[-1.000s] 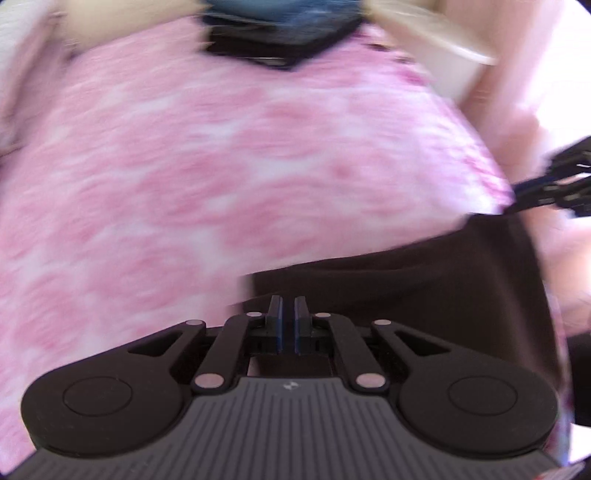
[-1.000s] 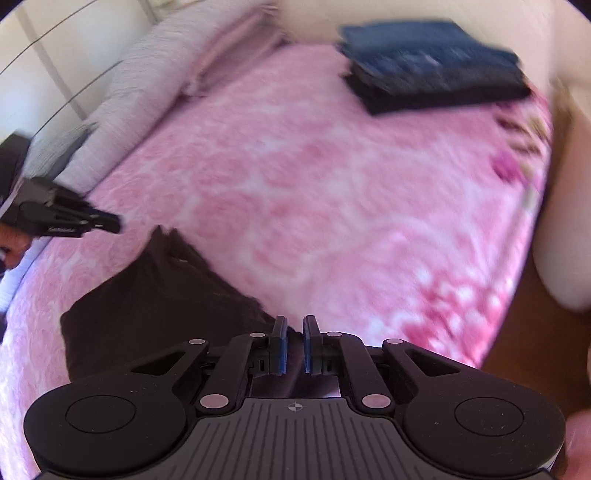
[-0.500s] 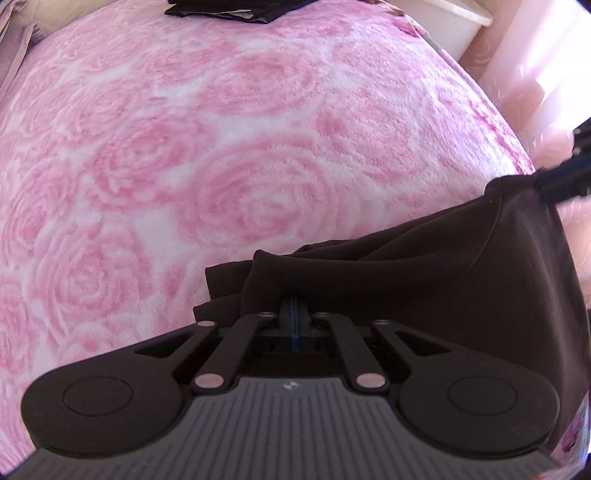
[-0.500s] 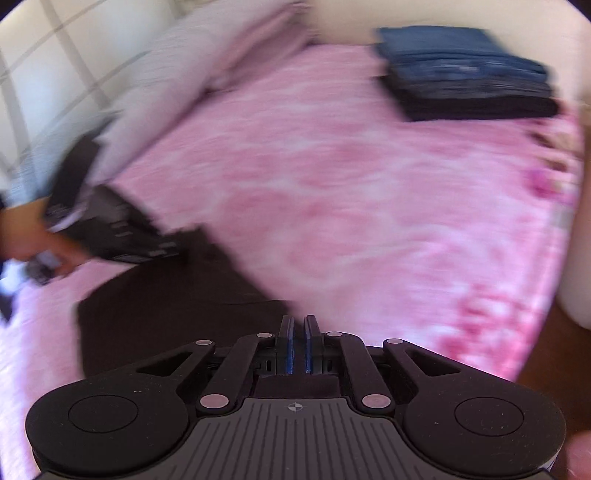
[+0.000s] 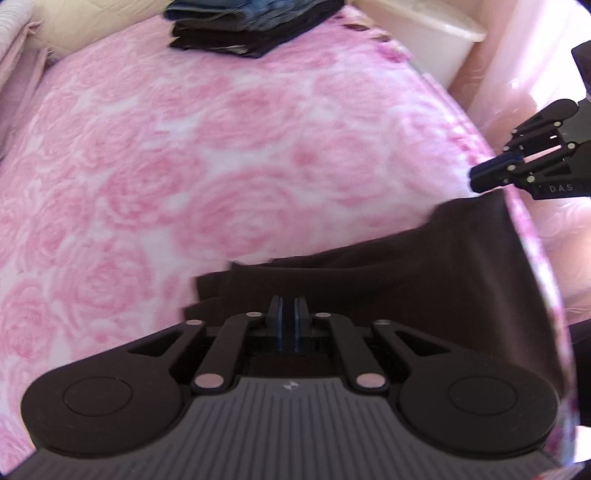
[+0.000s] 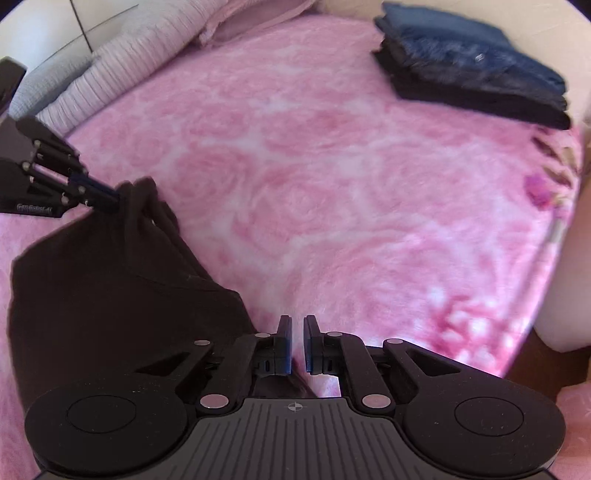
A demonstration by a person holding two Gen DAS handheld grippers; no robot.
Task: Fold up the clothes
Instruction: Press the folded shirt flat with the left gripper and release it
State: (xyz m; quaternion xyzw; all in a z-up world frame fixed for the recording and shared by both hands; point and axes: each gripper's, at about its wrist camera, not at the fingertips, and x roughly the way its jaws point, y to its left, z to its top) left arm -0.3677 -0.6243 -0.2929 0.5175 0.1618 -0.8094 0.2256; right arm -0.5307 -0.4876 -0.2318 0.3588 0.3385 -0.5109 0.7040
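A dark brown garment (image 5: 424,273) lies on the pink rose-patterned bed cover (image 5: 221,166), near its edge. My left gripper (image 5: 289,314) is shut on one corner of it; it also shows in the right wrist view (image 6: 110,199) pinching the far corner of the garment (image 6: 110,295). My right gripper (image 6: 297,332) has a narrow gap between its fingers and nothing in it, the garment's edge lying just left of it. In the left wrist view the right gripper (image 5: 476,181) sits just off the garment's far corner.
A stack of folded dark and blue clothes (image 6: 472,70) sits at the far end of the bed, also in the left wrist view (image 5: 251,26). Grey and pink pillows (image 6: 122,62) lie far left. A white container (image 5: 432,40) stands beside the bed.
My right gripper has opened slightly and let go of the garment's corner. The garment has been laid lower and flatter on the bed. My left gripper still holds its corner.
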